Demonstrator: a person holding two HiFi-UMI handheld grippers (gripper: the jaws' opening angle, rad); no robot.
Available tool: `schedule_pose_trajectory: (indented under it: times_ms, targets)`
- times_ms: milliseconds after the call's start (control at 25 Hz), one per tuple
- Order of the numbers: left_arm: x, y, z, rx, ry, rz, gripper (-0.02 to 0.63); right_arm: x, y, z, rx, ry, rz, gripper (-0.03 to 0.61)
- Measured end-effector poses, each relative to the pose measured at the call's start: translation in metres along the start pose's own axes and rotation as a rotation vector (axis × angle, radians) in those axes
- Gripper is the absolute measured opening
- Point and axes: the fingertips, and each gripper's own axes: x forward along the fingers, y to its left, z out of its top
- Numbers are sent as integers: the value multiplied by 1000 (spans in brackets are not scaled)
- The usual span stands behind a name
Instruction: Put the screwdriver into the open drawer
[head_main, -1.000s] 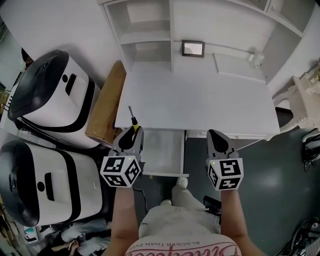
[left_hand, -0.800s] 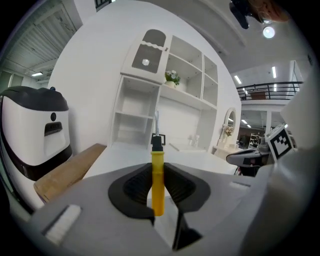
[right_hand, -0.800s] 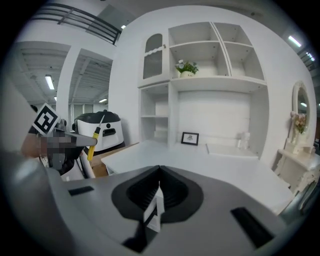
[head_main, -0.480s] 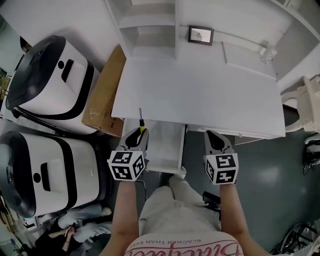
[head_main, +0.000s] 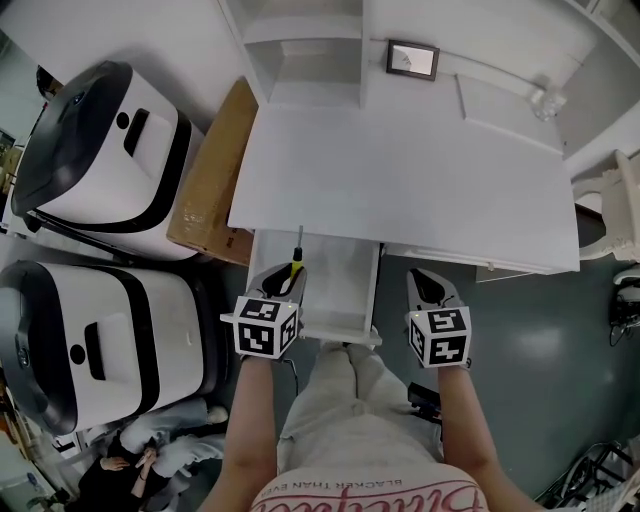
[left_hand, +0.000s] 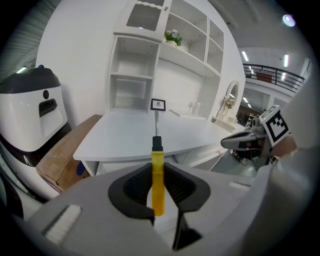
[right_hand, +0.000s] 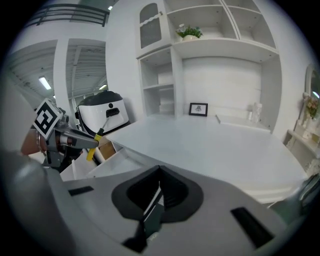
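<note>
A screwdriver (head_main: 296, 262) with a yellow handle and a thin metal shaft sticks forward out of my left gripper (head_main: 283, 280), which is shut on the handle (left_hand: 157, 170). It hangs over the left side of the open white drawer (head_main: 345, 318), with the shaft pointing at the desk's front edge. To the right of the drawer, in front of the desk, my right gripper (head_main: 428, 284) is shut with nothing in it (right_hand: 159, 192). The right gripper view shows the screwdriver (right_hand: 95, 145) above the drawer (right_hand: 107, 160).
The white desk (head_main: 400, 170) carries a small picture frame (head_main: 412, 60) and shelves at the back. Two white-and-black machines (head_main: 100, 170) (head_main: 100, 350) and a cardboard box (head_main: 210, 190) stand left of it. The person's legs (head_main: 350, 400) are below the drawer.
Both grippers have sunk lower and come closer to the drawer front. The left one, with the screwdriver, has moved from beside the drawer's left edge to over the drawer.
</note>
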Motion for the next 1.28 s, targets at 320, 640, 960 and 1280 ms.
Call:
schedule_pose_trajectory:
  times_ms: [320, 640, 960, 1280]
  targets:
    - [18, 2, -31, 87, 195, -103, 77, 11, 9, -20, 76, 65, -39, 8]
    - [36, -1, -65, 251, 421, -213, 77, 19, 17, -37, 113, 125, -64, 8]
    - [67, 4, -94, 293, 551, -260, 77, 26, 19, -51, 130, 173, -72, 8]
    - [95, 10, -107, 296, 637, -280, 77, 38, 14, -65, 163, 230, -86, 8]
